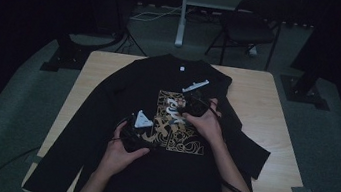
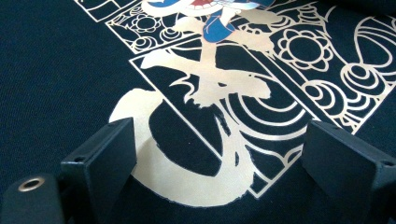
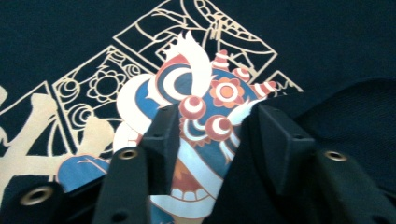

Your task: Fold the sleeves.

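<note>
A black long-sleeved shirt (image 1: 123,94) lies flat, front up, on the wooden table (image 1: 278,106), with a gold and coloured print (image 1: 187,141) on its chest. My left gripper (image 1: 152,135) rests at the print's left edge. In the left gripper view it (image 2: 219,140) stands wide open just above the gold lines (image 2: 205,88), nothing between its jaws. My right gripper (image 1: 183,109) is at the top of the print. Its jaws (image 3: 215,119) stand partly apart over the red and blue figure (image 3: 224,93), not pressing on anything. A fold of black cloth (image 3: 345,112) lies beside its right jaw.
The shirt's right sleeve (image 1: 251,153) lies folded in toward the body, and the left sleeve (image 1: 56,160) runs to the table's near edge. Bare wood shows at the right and back left. A chair (image 1: 254,27) and a desk leg (image 1: 182,22) stand beyond the table.
</note>
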`<state>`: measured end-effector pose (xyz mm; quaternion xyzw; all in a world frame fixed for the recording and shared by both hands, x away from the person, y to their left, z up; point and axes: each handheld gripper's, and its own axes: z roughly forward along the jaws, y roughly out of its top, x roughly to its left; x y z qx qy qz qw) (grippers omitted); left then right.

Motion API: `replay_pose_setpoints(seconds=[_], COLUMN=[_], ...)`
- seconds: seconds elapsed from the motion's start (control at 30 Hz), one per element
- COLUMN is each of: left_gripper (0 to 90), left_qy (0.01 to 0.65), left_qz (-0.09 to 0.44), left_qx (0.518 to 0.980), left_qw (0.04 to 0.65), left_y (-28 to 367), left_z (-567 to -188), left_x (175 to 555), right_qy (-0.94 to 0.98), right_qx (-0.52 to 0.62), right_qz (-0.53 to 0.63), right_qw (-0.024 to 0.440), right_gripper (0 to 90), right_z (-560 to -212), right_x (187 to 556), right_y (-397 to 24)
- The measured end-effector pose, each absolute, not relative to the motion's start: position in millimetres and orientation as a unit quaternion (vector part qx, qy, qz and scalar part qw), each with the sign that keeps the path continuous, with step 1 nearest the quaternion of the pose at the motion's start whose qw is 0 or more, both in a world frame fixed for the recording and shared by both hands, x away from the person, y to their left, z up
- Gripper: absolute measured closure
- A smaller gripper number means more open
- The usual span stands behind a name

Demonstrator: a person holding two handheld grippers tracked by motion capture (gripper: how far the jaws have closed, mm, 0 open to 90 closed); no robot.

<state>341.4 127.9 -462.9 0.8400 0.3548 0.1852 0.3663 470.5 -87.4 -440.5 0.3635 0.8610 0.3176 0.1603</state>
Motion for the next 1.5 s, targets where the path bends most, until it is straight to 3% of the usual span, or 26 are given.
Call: replay_pose_setpoints(seconds=[0.13, 0.3, 0.77, 1.5], left_gripper=[11.5, 11.5, 11.5, 11.5], left_qy=[0.355, 0.355, 0.355, 0.355], left_qz=[0.185, 0.185, 0.185, 0.185], left_qx=[0.840, 0.839, 0.839, 0.840], left_qw=[0.367, 0.367, 0.367, 0.367], left_y=[128, 128, 128, 128], left_z=[-463, -463, -463, -463], left_x=[341, 341, 341, 341], right_qy=[0.863, 0.862, 0.847, 0.820], right_qx=[0.359, 0.358, 0.366, 0.422], right_qz=[0.316, 0.313, 0.330, 0.326], right_qw=[0.161, 0.174, 0.201, 0.210], right_gripper=[37.4, 31.5, 29.1, 27.9], right_z=[-442, -441, -413, -414], right_x=[469, 465, 440, 378], right_y=[-83, -80, -112, -220])
